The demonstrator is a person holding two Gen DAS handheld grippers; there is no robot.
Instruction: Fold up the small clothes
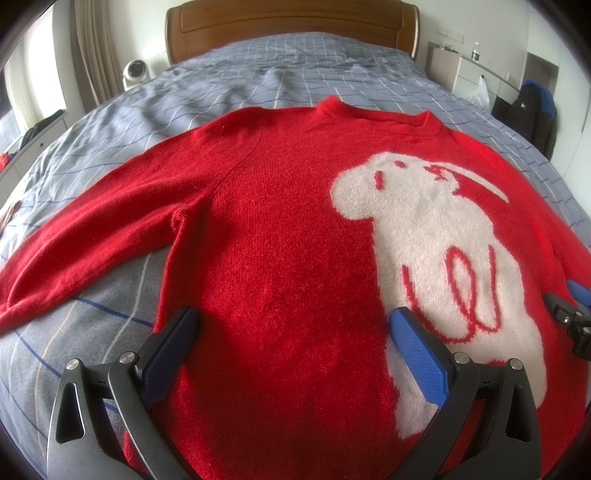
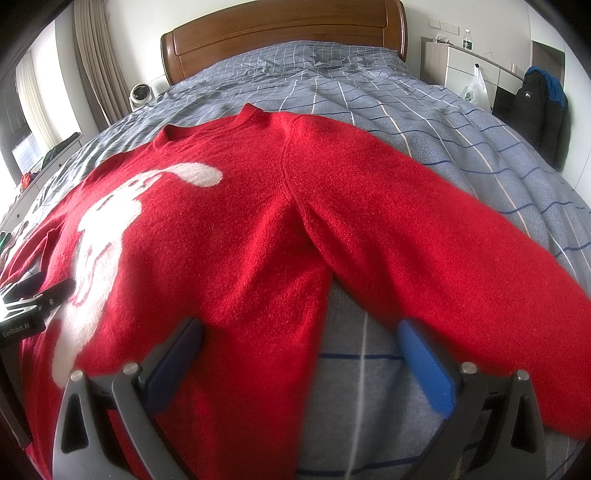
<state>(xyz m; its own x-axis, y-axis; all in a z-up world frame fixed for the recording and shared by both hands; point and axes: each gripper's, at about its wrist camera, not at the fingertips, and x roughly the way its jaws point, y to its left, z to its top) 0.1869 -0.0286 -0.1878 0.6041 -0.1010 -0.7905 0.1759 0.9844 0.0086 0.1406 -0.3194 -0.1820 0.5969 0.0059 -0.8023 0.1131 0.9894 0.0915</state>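
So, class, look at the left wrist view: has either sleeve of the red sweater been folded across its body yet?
No. The red sweater lies flat on the bed with its sleeve spread outward.

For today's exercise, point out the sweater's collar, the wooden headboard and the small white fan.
sweater's collar [image 1: 373,110]: left wrist view, ribbed neck edge.
wooden headboard [image 2: 284,29]: right wrist view, middle panel.
small white fan [image 1: 136,74]: left wrist view, round front.

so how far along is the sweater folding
Done: the red sweater lies flat, face up on the bed, both sleeves spread out. In hand: nothing yet; the left gripper and right gripper are open near its lower part. Left: every fold, both sleeves and the body.
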